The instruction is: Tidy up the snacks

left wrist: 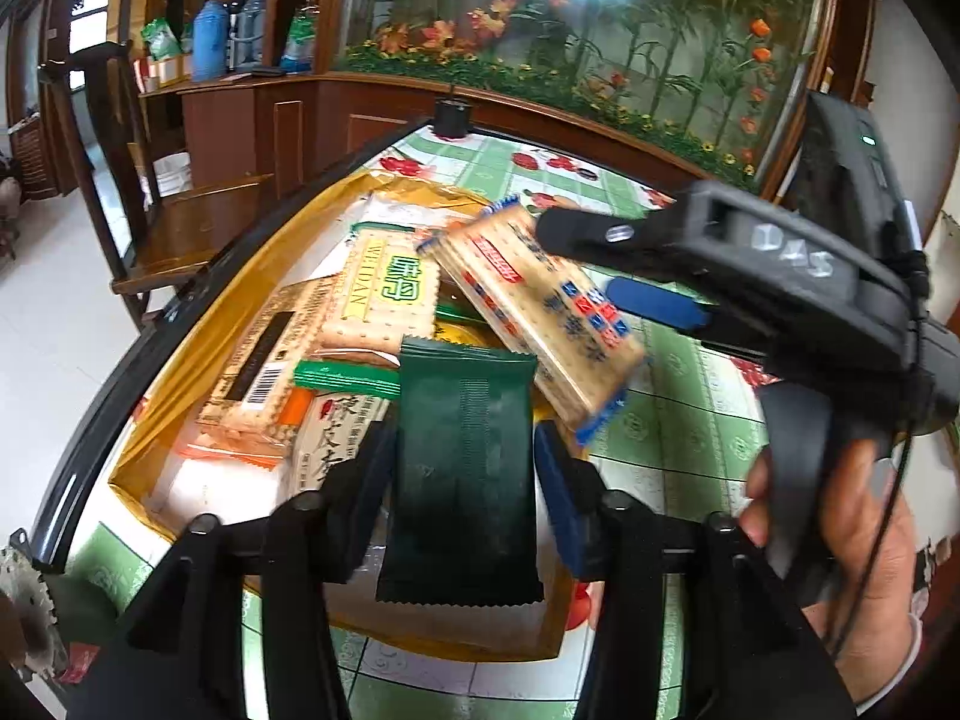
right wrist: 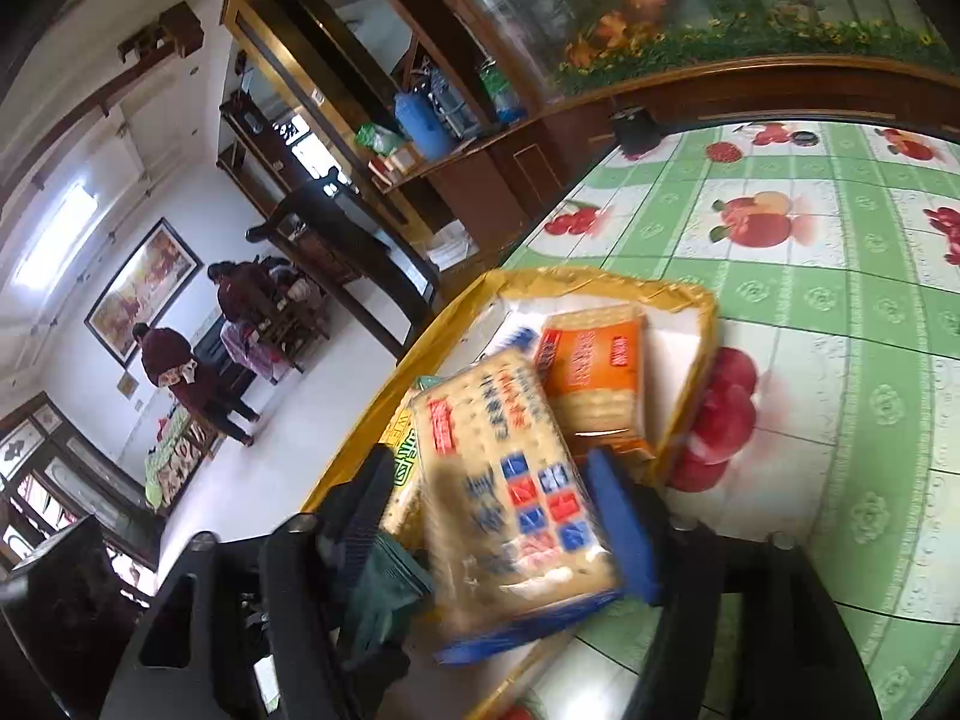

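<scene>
Both hands are dropping snacks into the yellow tray on the green checked table. The left gripper has the dark green packet between its fingers, but a gap shows on each side — the grip looks loose. The right gripper stands wide around the blue-edged cracker pack, which tilts over the tray. The step seems to be the release; next, both should probably lift clear.

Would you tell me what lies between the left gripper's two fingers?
In the left wrist view, a dark green snack packet lies between the left gripper fingers, over the yellow tray.
</scene>
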A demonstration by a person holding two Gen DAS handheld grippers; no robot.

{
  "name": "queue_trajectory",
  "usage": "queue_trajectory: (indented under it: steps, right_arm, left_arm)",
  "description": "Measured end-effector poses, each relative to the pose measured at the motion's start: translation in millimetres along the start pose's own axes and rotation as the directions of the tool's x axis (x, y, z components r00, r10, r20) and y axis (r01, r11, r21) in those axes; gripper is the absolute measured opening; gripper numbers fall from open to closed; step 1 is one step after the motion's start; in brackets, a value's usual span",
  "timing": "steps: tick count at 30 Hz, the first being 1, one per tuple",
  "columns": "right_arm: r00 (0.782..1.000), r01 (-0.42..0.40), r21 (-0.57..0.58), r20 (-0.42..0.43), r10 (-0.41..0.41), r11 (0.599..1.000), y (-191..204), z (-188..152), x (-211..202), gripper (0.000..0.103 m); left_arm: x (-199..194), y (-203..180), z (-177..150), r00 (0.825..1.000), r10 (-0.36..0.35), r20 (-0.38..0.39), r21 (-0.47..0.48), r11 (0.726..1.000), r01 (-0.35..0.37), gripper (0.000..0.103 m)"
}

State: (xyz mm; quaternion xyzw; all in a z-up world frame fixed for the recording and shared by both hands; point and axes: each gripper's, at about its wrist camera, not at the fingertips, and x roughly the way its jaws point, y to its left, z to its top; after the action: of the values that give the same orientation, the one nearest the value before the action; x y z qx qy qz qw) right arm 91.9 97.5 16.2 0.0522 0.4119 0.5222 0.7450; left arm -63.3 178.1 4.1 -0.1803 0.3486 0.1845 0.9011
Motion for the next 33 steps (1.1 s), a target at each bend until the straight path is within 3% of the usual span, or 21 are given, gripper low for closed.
queue_trajectory:
  steps: [1, 3, 9, 13, 20, 24, 28, 33]
  right_arm:
    - [1.0, -0.005, 0.009, 0.006, 0.005, 1.0, -2.9, 0.3, -3.7, 0.081]
    - [1.0, -0.022, 0.027, 0.016, 0.021, 0.999, -8.7, 0.9, -10.5, 0.081]
    - [0.999, -0.024, 0.086, 0.036, 0.021, 0.996, -27.6, -1.9, -26.8, 0.082]
    - [0.998, -0.029, 0.148, -0.042, 0.036, 0.989, -40.6, -12.0, -14.3, 0.081]
    - [0.988, -0.124, 0.056, -0.088, 0.129, 0.991, 1.2, -21.8, -2.6, 0.081]
    - [0.994, -0.094, 0.049, -0.054, 0.096, 0.994, 0.1, -20.1, -12.8, 0.081]
    - [0.997, -0.071, 0.091, -0.015, 0.072, 0.993, -25.9, -21.2, -37.6, 0.081]
    - [0.994, 0.067, 0.074, 0.082, -0.073, 0.995, -61.9, -30.7, -104.4, 0.081]
  left_arm:
    - [-0.9, -0.2, -0.3, 1.0, 0.005, 0.004, 0.004, 1.0, -0.005, 0.056]
    - [-4.5, -1.8, -1.3, 1.0, 0.025, 0.018, 0.006, 1.0, -0.025, 0.074]
    - [-14.3, -0.8, -2.6, 0.998, 0.04, 0.045, 0.0, 0.999, -0.04, 0.074]
    - [-17.3, 7.7, -2.9, 0.998, 0.028, 0.05, -0.04, 0.999, -0.026, 0.074]
    - [-30.8, 11.6, 1.9, 0.996, 0.017, 0.082, -0.055, 0.998, -0.013, 0.074]
    - [-30.3, 3.1, 3.2, 0.996, 0.011, 0.09, -0.046, 0.999, -0.007, 0.074]
    - [-27.9, -17.4, 7.0, 0.995, -0.014, 0.097, -0.015, 1.0, 0.015, 0.074]
    - [-20.9, -60.6, 11.7, 0.994, -0.05, 0.095, 0.055, 0.997, 0.045, 0.074]
